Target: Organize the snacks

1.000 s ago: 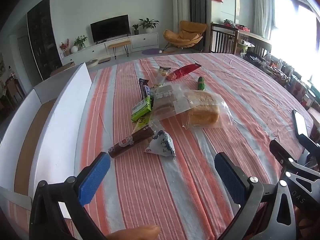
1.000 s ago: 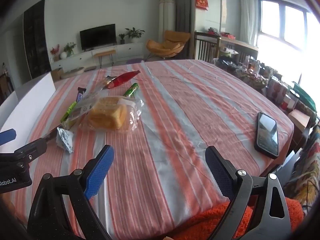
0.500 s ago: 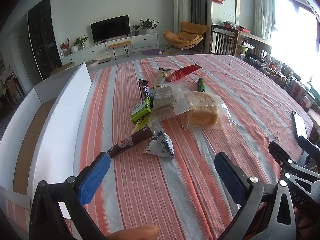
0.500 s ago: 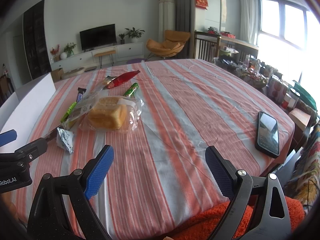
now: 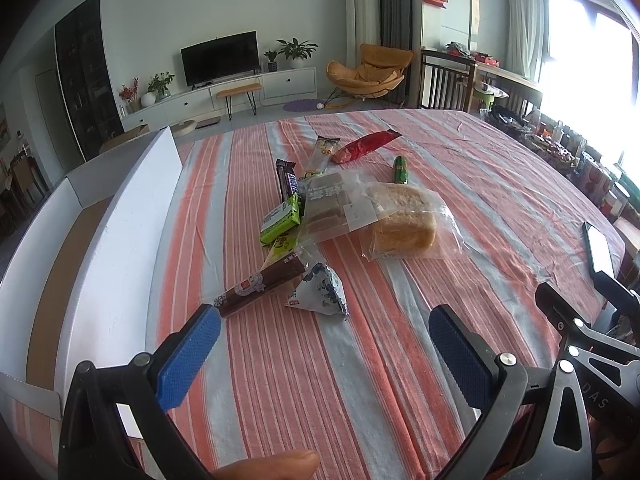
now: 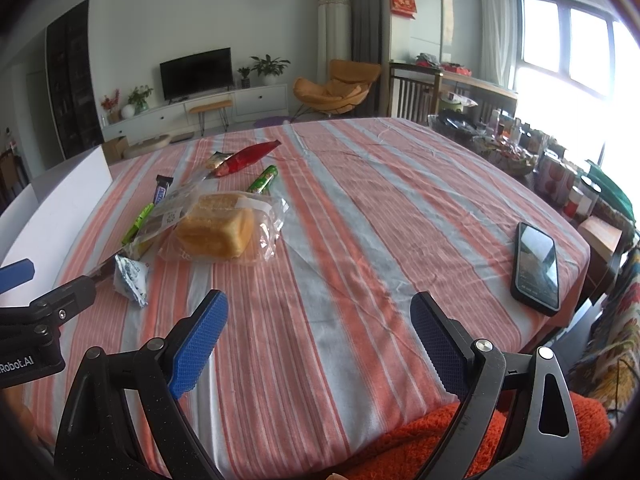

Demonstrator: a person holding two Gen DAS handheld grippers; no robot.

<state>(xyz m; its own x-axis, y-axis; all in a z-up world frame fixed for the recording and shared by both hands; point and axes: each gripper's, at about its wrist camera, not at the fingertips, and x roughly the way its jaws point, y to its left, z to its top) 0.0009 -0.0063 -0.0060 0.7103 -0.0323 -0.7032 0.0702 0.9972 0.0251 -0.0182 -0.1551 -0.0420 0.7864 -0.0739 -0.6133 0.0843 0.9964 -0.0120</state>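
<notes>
The left hand-held gripper (image 5: pixel 324 340) hovers over the worktop covered in an orange-and-grey striped cloth (image 5: pixel 400 360), its blue-padded fingers spread wide apart and gripping nothing. The right hand-held gripper (image 6: pixel 318 320) is likewise splayed apart and empty above the same cloth.

Ahead of the left hand-held gripper lies the snack pile: a brown stick-shaped wrapper (image 5: pixel 260 286) nearest its left finger, touching a small blue-and-white pyramid packet (image 5: pixel 320 294). Further ahead sit a lime-green flat pack (image 5: pixel 280 222), a dark chocolate bar (image 5: pixel 287 178), a clear bag of pale cake slabs (image 5: pixel 326 204) and a clear bag holding a golden bread loaf (image 5: pixel 404 222), the two bags overlapping. Beyond them are a red foil pouch (image 5: pixel 366 146), a beige long sachet (image 5: pixel 322 152) and a short green tube (image 5: pixel 400 170).

To the left of the left hand-held gripper stands a long white-walled cardboard box (image 5: pixel 120 248); its brown floor shows bare.

Ahead-right of the right hand-held gripper, a black smartphone (image 6: pixel 536 268) lies near the worktop edge.
</notes>
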